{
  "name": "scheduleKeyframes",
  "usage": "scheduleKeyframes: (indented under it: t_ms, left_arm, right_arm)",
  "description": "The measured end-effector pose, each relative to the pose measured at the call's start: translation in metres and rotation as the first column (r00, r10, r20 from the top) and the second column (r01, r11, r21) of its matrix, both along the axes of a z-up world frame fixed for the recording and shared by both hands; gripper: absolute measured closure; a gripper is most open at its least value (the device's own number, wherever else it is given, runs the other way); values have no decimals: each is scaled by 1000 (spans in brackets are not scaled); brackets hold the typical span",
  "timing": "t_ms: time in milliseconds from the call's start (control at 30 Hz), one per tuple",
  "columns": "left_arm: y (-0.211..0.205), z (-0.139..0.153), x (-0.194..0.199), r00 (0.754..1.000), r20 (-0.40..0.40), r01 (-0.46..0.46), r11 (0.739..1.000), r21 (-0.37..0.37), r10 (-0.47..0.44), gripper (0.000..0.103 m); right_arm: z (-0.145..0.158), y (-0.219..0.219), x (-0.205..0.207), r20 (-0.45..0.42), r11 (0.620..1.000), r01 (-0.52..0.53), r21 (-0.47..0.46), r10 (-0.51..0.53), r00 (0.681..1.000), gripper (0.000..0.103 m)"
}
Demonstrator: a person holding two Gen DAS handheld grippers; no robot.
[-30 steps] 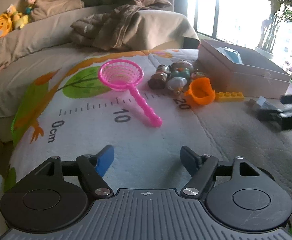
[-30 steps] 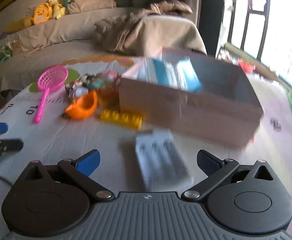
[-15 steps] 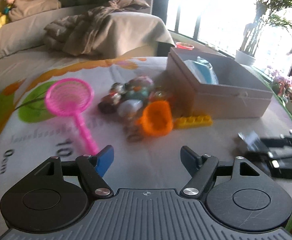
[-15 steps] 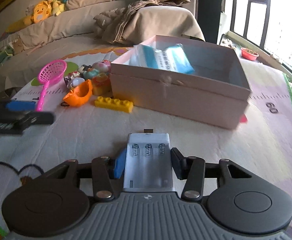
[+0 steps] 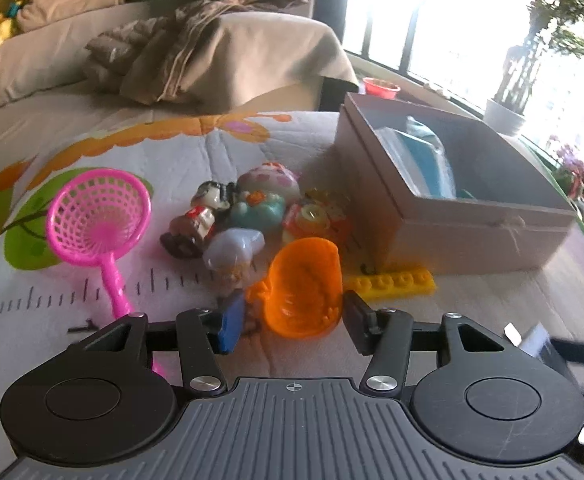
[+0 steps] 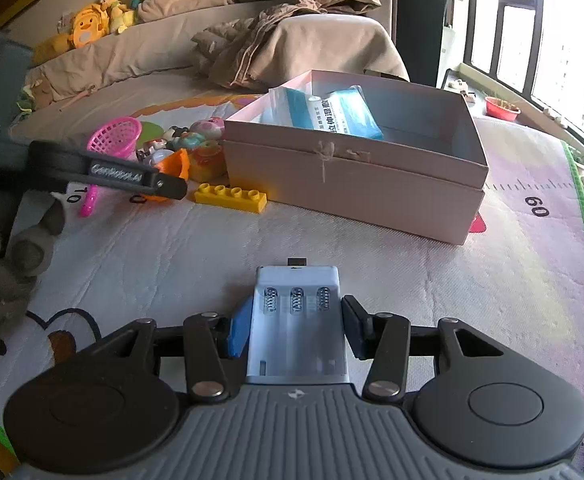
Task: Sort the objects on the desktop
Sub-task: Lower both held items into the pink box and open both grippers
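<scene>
Right fingers point(image 6: 354, 328) pinching battery holder point(image 6: 298, 332), open box point(image 6: 372, 172) holding blue packets point(image 6: 332, 114)

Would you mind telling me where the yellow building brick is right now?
In the right wrist view, the yellow building brick lies left of centre on the mat, beside the cardboard box front wall, right of the orange scoop.

Probably a home living room: draped sofa point(image 6: 140, 52), plush toys point(image 6: 92, 26), children's play mat point(image 6: 412, 272).
</scene>
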State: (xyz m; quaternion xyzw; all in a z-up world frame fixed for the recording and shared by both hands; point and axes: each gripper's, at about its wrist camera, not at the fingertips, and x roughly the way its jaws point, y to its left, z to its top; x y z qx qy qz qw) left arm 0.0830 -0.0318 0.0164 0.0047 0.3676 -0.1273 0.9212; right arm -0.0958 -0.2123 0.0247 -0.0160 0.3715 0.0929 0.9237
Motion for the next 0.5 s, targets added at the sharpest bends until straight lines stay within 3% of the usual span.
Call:
scheduleKeyframes:
  t_ms: [167, 300, 500]
  left_arm:
    - [-5, 13, -38, 996, 31, 86, 996, 17, -87, 46]
    - [-15, 34, -56, 985, 77, 153, 988, 6, -153, 46]
    - [-58, 68, -38, 948, 202, 246, 969, 18, -244, 46]
  right_arm:
    - [14, -7, -9, 19, 1000, -10, 19, 10, 1000, 56]
    - [43, -22, -14, 66, 998, -4, 68, 0, 998, 56]
    - [101, -50, 7, 230, 997, 22, 72, -38, 972, 56]
